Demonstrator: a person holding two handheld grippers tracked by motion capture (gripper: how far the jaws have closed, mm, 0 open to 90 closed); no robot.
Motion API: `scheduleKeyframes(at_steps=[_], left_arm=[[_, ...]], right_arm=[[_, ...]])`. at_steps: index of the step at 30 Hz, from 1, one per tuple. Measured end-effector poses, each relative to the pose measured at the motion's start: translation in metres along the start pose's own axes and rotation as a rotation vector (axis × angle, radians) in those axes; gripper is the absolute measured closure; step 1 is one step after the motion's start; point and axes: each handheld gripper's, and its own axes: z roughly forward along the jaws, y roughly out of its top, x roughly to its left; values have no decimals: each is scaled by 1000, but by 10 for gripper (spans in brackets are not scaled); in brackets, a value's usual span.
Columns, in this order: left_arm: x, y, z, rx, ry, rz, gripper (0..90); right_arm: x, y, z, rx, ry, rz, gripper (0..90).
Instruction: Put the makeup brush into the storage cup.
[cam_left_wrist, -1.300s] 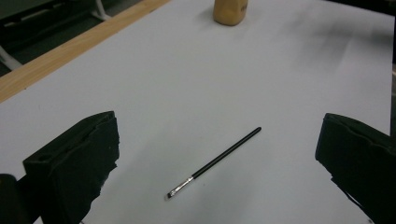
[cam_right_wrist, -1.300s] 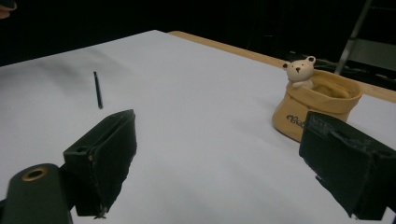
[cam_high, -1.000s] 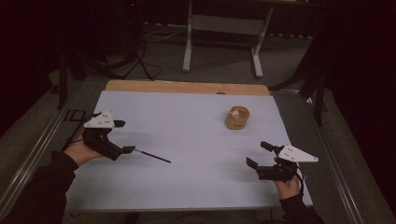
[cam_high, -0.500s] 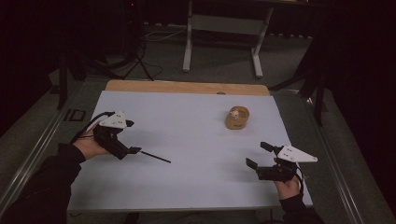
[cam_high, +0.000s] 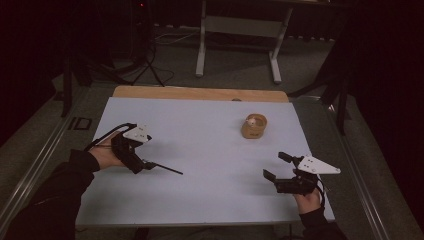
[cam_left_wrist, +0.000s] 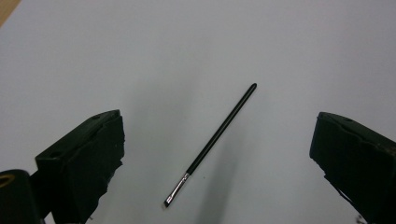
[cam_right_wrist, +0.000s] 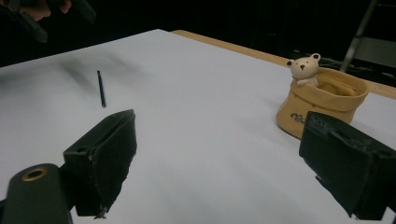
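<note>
White and bare, our table (cam_high: 210, 130) sits in a dark room. Near its left edge, our left gripper (cam_high: 142, 162) hangs wide open over a thin black brush (cam_left_wrist: 212, 142), holding nothing. Toward the far right corner sits a tan bear pot (cam_high: 254, 126). By the right edge, our right gripper (cam_high: 277, 167) is wide open too, holding nothing.

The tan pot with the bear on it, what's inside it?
A small white bear figure leans over the near rim of the pot. Behind it the inner wall shows tan, with nothing else in sight. The pot's bottom is hidden by the rim, so I cannot tell what lies there.
</note>
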Motion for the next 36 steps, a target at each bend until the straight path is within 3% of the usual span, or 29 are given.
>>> scheduleKeyframes(at_steps=[9, 16, 28, 36], left_arm=[[1, 6, 9, 54, -24, 48, 98], [7, 12, 19, 91, -74, 86, 196], [10, 19, 38, 180, -126, 208, 432], [13, 21, 46, 218, -162, 246, 567]], right_arm=[[1, 0, 0, -3, 16, -4, 108], [3, 0, 1, -17, 50, -19, 108], [3, 0, 1, -16, 59, -13, 108], [3, -1, 2, -8, 61, -16, 108]])
